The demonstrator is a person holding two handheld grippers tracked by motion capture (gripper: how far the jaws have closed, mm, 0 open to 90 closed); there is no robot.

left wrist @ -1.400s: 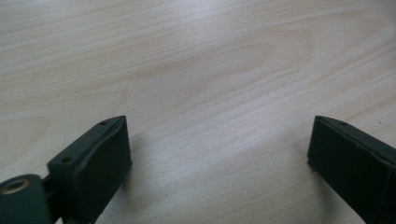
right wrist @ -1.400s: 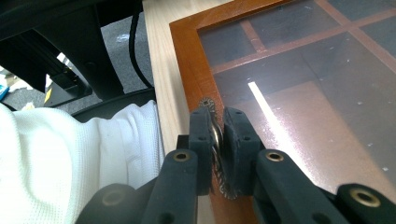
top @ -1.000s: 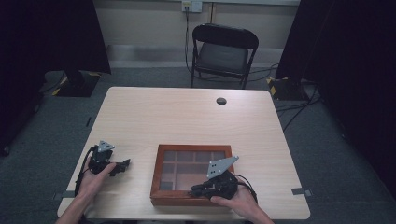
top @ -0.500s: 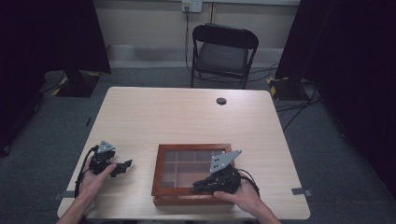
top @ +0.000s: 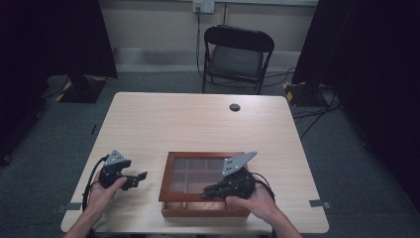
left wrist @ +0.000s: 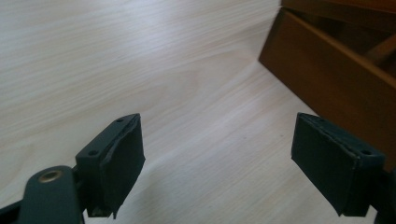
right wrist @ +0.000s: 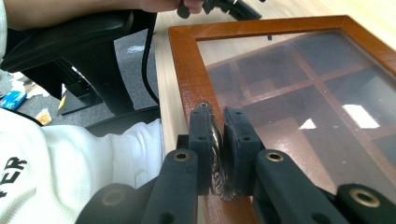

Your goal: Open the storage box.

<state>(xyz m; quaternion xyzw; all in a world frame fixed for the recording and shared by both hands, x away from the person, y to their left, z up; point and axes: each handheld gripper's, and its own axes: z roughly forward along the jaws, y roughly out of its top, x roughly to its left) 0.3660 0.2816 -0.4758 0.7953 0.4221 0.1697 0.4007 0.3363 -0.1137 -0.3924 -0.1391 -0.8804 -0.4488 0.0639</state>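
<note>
Grey carpet floor (top: 346,163), dark curtains at both sides, pale wall behind with a black folding chair (top: 237,54) against it; cables trail across the floor at right.

Item one: counter (top: 198,124), light wood grain, square, with a small dark round cap (top: 235,107) near its far edge.

Item two: wooden box (top: 203,184), reddish-brown, near my edge of the counter, right of centre. Its glazed lid (right wrist: 299,84) has a wide wooden frame, and through the pane I see a grid of compartments. In the high view the lid sits tilted, its near edge raised off the box body. In the left claw view the box's side wall (left wrist: 327,79) stands to the right, close by.

Item three: my right claw (top: 209,190), at the near edge of the lid. Jaws pressed together on a small ornate metal clasp (right wrist: 217,154) fixed to the lid frame; the metal shows in the slit between the pads. White sleeve (right wrist: 70,163) visible beneath it in the right claw view.

Item four: my left claw (top: 140,177), held over bare counter left of the box, pointing toward it. Jaws wide apart, nothing between the pads (left wrist: 123,158), only wood grain beyond.
</note>
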